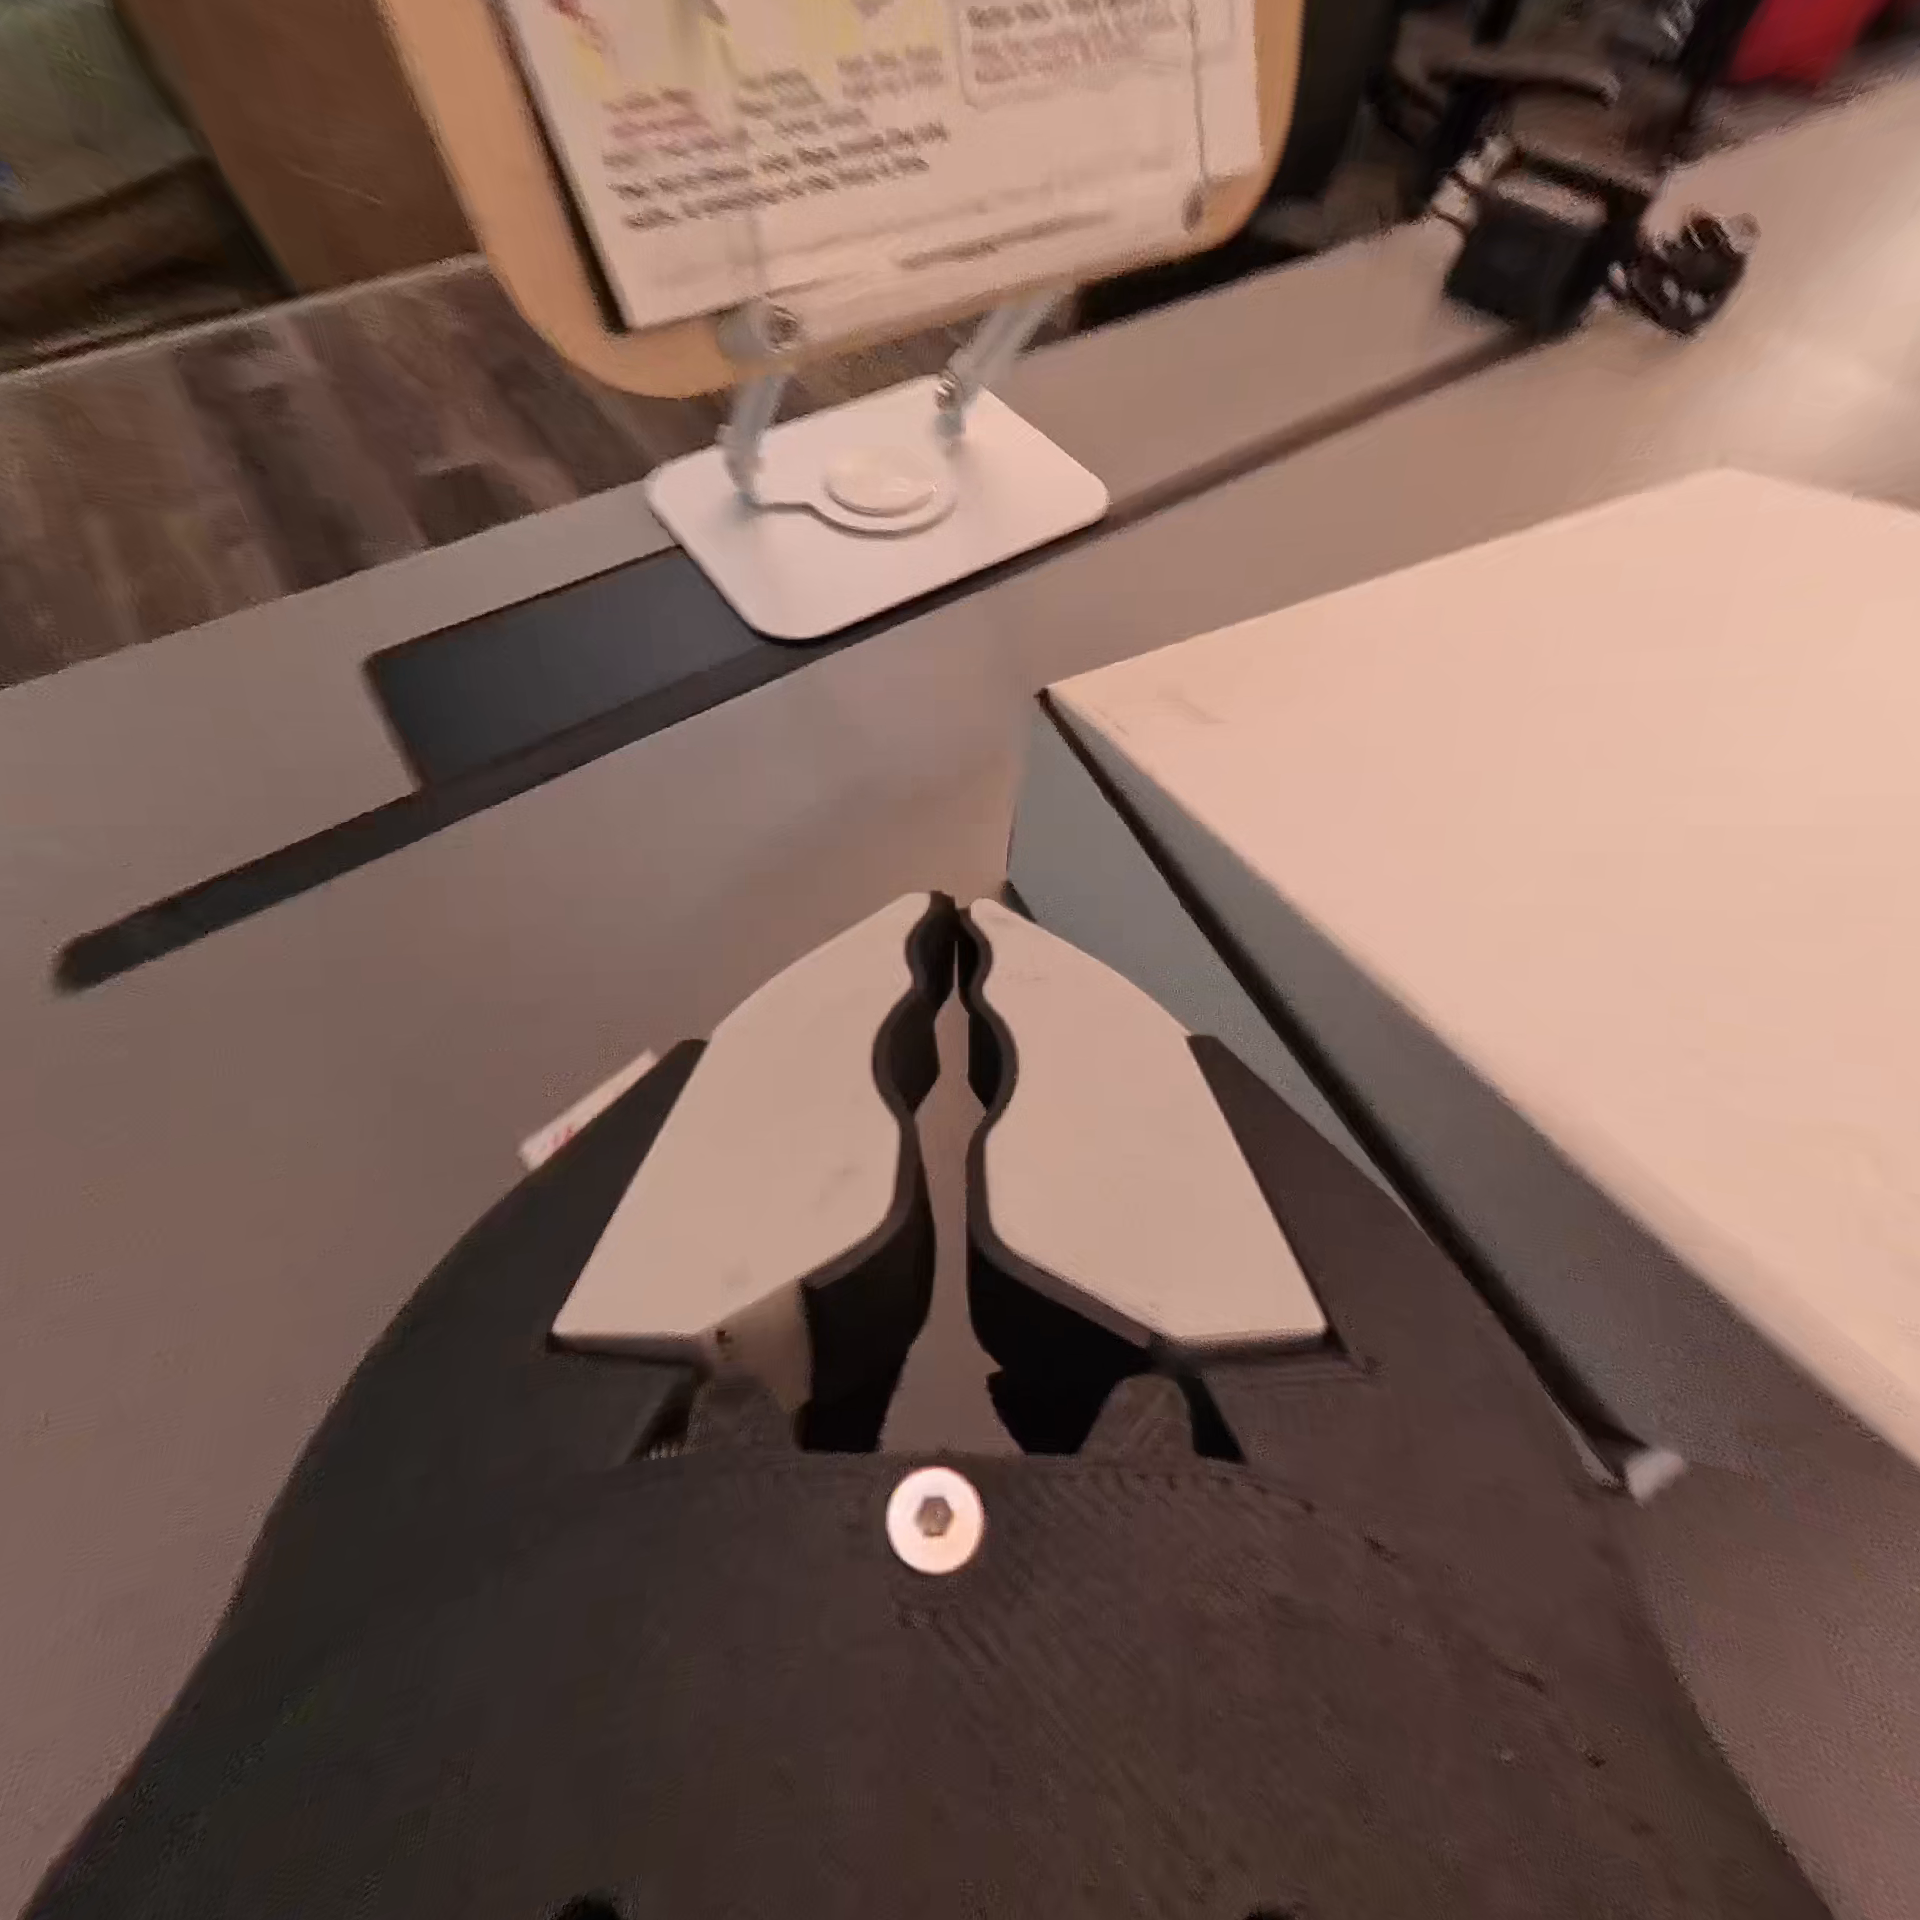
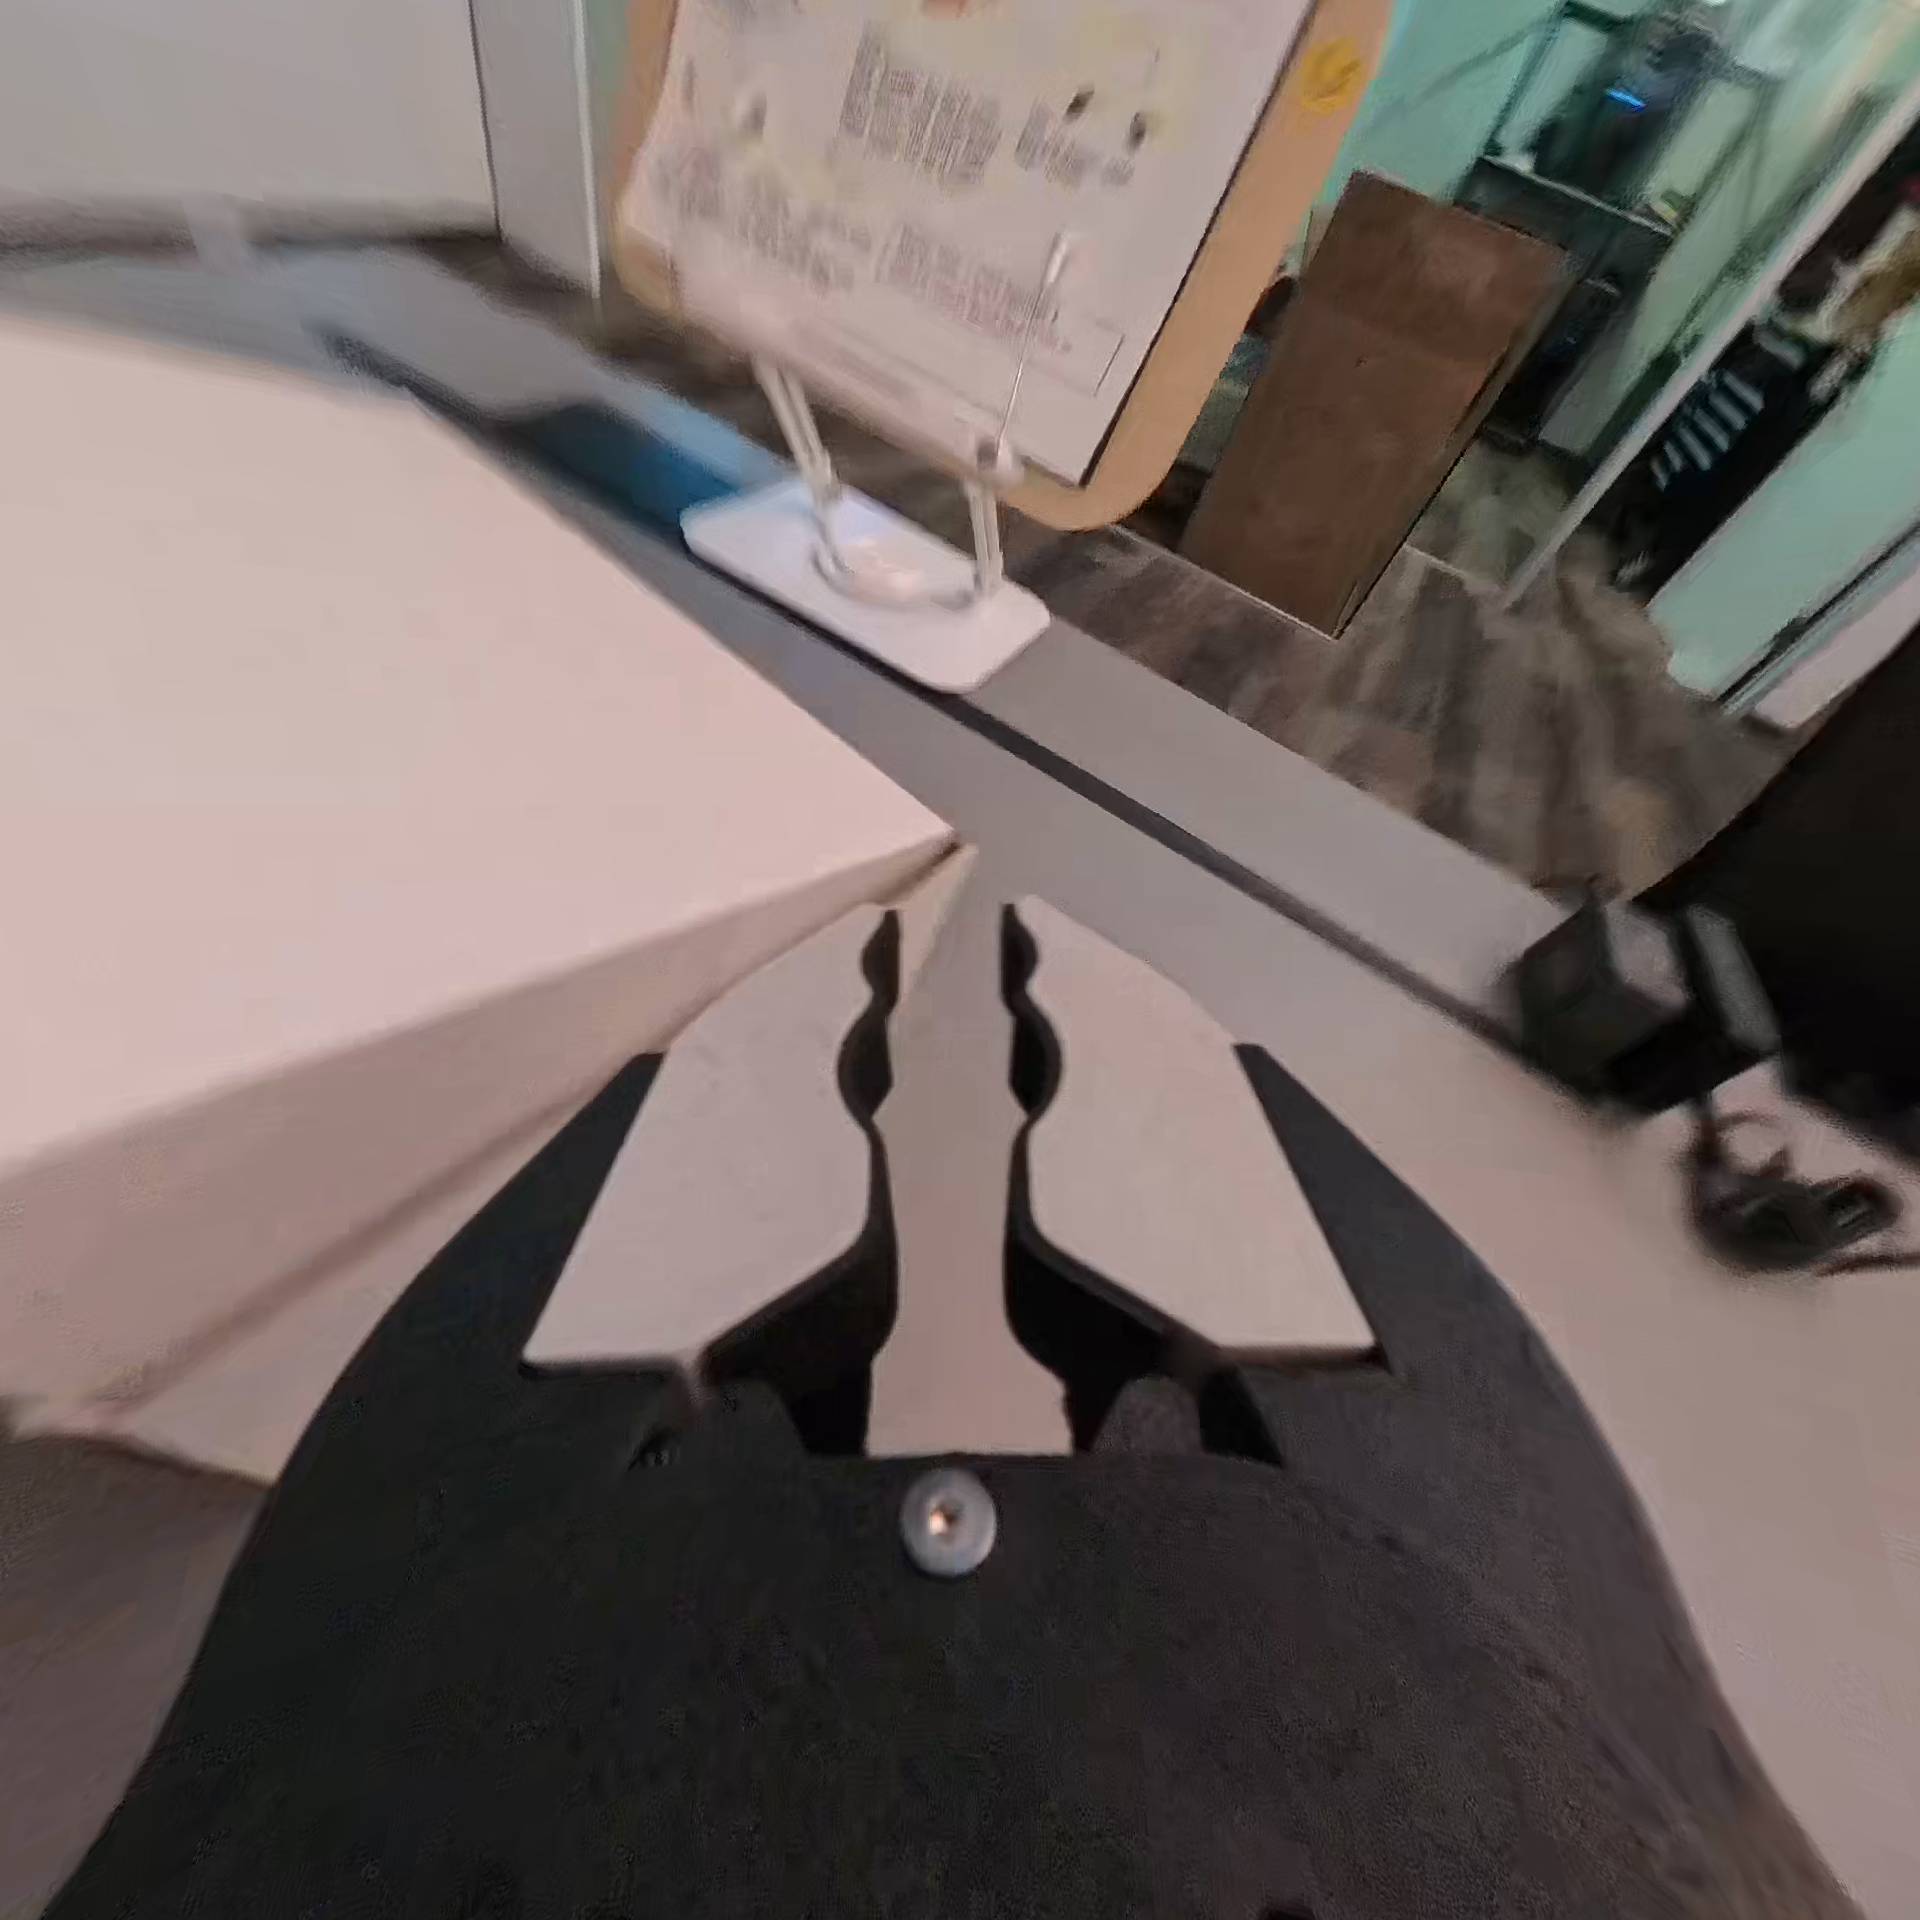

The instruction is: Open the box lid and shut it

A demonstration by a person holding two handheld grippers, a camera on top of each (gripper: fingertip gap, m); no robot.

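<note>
A large white box (image 1: 1507, 831) with its lid down lies on the grey table. In the left wrist view it fills the right side; my left gripper (image 1: 958, 914) is shut and empty, just left of the box's near corner. In the right wrist view the box (image 2: 364, 779) fills the left side. My right gripper (image 2: 948, 935) is open a little and empty, its tips just off the box's right corner, above the table.
A sign board on a white metal stand (image 1: 883, 509) sits at the table's far edge, also in the right wrist view (image 2: 873, 582). A black strip (image 1: 540, 675) lies along that edge. Black gear (image 2: 1621, 997) stands at the right end.
</note>
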